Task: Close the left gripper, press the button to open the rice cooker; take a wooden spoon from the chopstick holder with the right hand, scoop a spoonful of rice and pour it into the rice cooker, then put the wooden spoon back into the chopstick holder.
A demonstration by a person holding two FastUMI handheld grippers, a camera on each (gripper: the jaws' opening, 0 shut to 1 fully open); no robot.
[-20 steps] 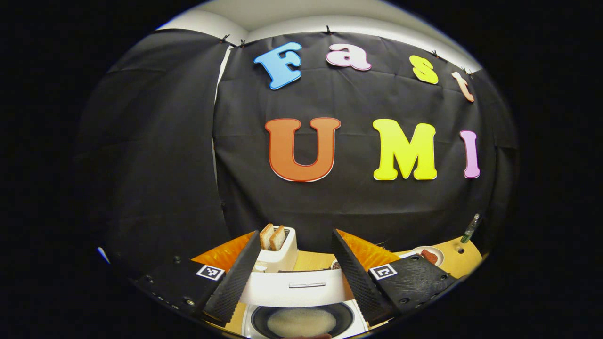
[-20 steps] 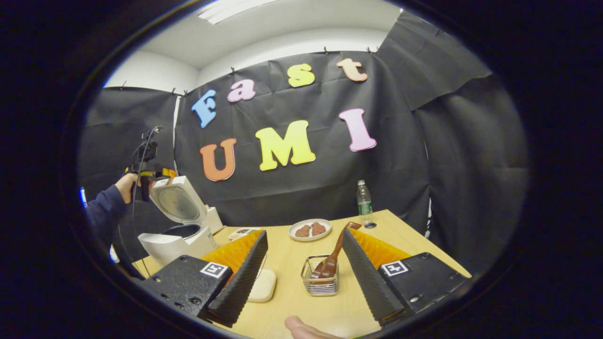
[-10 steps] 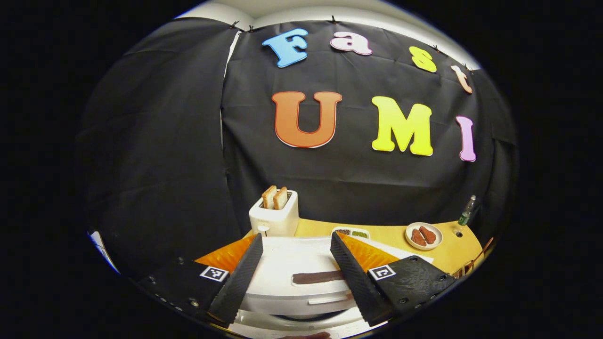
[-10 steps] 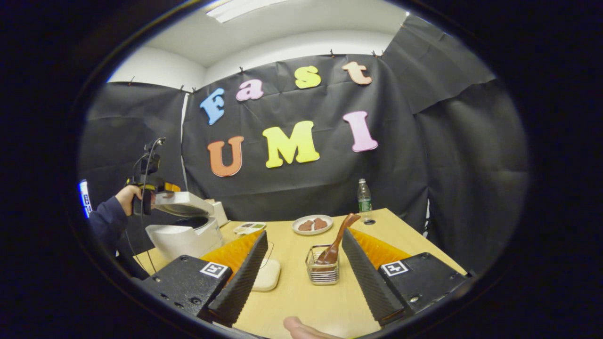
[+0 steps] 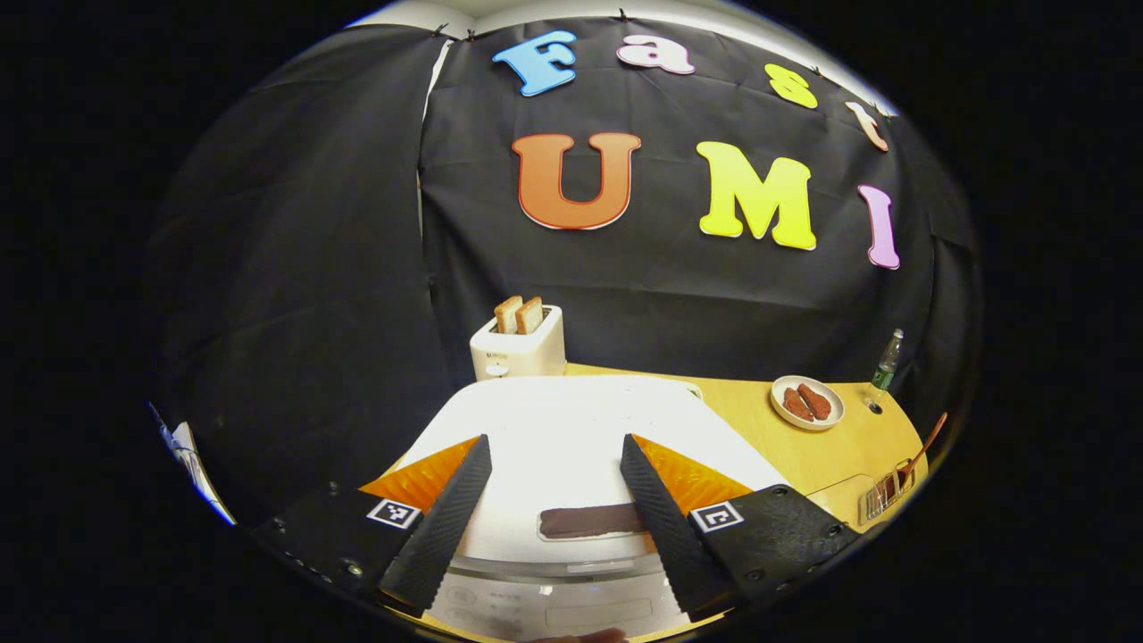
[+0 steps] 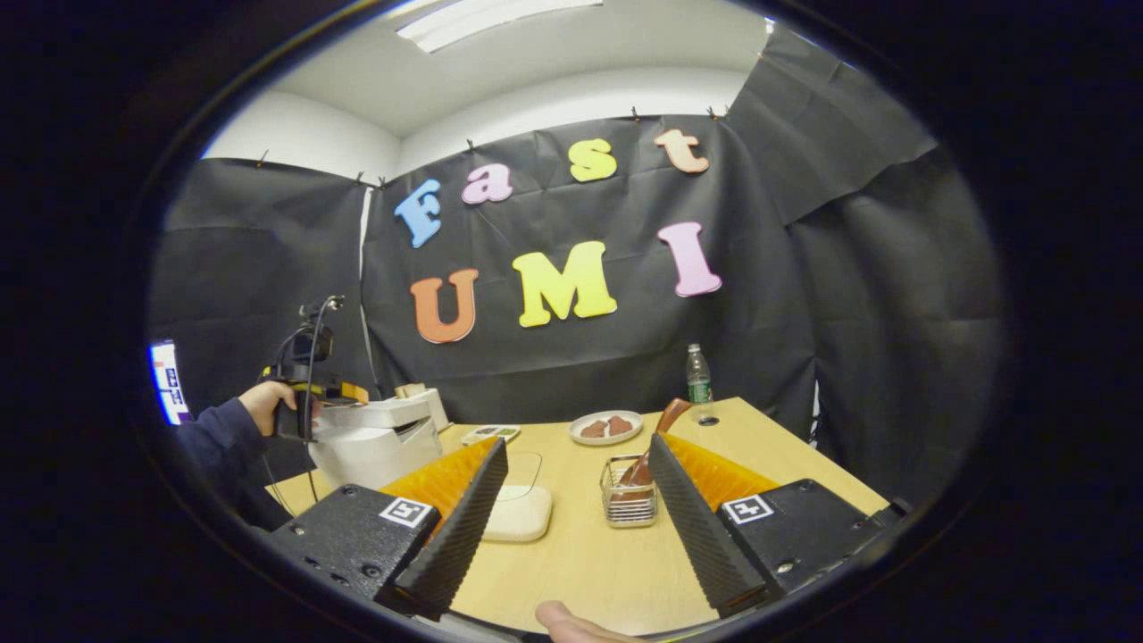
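Note:
The white rice cooker (image 5: 571, 420) lies right under my left gripper (image 5: 554, 446), its lid down and nearly flat, a dark strip (image 5: 589, 521) near its front edge. The left gripper is open, its fingers over the lid with nothing between them. In the right gripper view the cooker (image 6: 379, 438) stands at the table's left, with a hand (image 6: 263, 402) holding the left gripper (image 6: 312, 402) on its lid. The wooden spoon (image 6: 656, 438) leans in the wire chopstick holder (image 6: 629, 500). My right gripper (image 6: 579, 446) hangs open in front of them. A white rice dish (image 6: 518, 513) sits near its left finger.
A toaster (image 5: 520, 344) with two slices stands behind the cooker. A plate of sausages (image 5: 805, 402) and a bottle (image 5: 886, 362) sit at the far right of the wooden table (image 6: 580, 563). A small tray (image 6: 489, 434) lies beside the cooker.
The cooker's lid has swung from upright down onto the body, the left gripper going down with it. The right gripper shifted slightly; the spoon stays in the holder.

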